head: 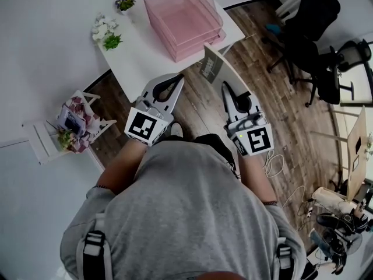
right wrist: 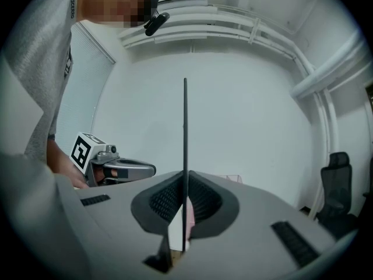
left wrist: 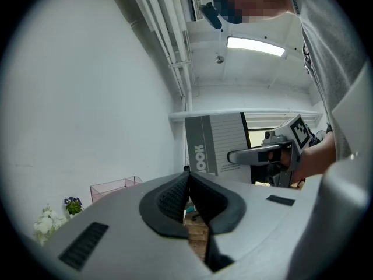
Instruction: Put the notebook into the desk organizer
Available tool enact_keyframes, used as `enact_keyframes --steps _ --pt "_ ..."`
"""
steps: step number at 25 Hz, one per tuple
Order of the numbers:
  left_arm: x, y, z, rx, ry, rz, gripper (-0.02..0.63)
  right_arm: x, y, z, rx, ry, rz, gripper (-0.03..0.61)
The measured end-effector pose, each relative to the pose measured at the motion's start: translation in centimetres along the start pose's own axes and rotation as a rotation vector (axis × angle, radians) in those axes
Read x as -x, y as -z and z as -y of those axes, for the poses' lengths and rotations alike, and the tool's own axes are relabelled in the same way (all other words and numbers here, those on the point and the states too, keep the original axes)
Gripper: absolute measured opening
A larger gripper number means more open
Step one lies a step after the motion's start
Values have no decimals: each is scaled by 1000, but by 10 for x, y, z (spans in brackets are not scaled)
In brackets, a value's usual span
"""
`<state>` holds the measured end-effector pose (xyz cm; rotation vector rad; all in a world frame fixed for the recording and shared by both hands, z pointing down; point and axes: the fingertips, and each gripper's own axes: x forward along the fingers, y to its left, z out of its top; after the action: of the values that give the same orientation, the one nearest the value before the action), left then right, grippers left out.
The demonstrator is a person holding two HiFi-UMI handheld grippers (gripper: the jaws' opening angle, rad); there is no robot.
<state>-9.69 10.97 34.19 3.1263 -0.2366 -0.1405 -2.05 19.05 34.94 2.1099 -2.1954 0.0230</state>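
Note:
The notebook (head: 213,66), grey with white print on its cover, stands upright in the air just off the white table's near corner, with my right gripper (head: 227,87) shut on its lower edge. In the right gripper view the notebook (right wrist: 185,127) shows edge-on as a thin dark line between the pads. The left gripper view shows the notebook's cover (left wrist: 213,144) and the right gripper (left wrist: 274,154). The pink transparent desk organizer (head: 184,17) sits on the white table (head: 137,63), beyond the notebook. My left gripper (head: 176,81) hovers beside it at the table's edge, shut with nothing held.
Two small flower pots (head: 107,32) (head: 125,3) stand on the table's left part. A white rack with flowers (head: 73,124) is on the floor at the left. A black office chair (head: 312,34) and cables (head: 274,165) lie to the right on the wooden floor.

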Motion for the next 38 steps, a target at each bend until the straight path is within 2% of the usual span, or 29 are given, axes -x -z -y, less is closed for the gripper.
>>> enact_keyframes --steps 6,11,27,30,38 --pt "-23 3 -18 9 -9 1 20 -23 -2 25 -15 4 15 15" --pt "-52 8 -34 -14 -48 -8 20 -43 9 59 -3 -54 -5 15" --pt "-150 5 -72 -50 -311 -30 20 -120 -4 169 -21 -322 30 15" --pt "-166 5 -74 -67 -363 -37 20 -124 4 187 -17 -383 17 15" --pt "-181 9 -81 -68 -498 -52 20 -150 14 208 -43 -513 9 15"
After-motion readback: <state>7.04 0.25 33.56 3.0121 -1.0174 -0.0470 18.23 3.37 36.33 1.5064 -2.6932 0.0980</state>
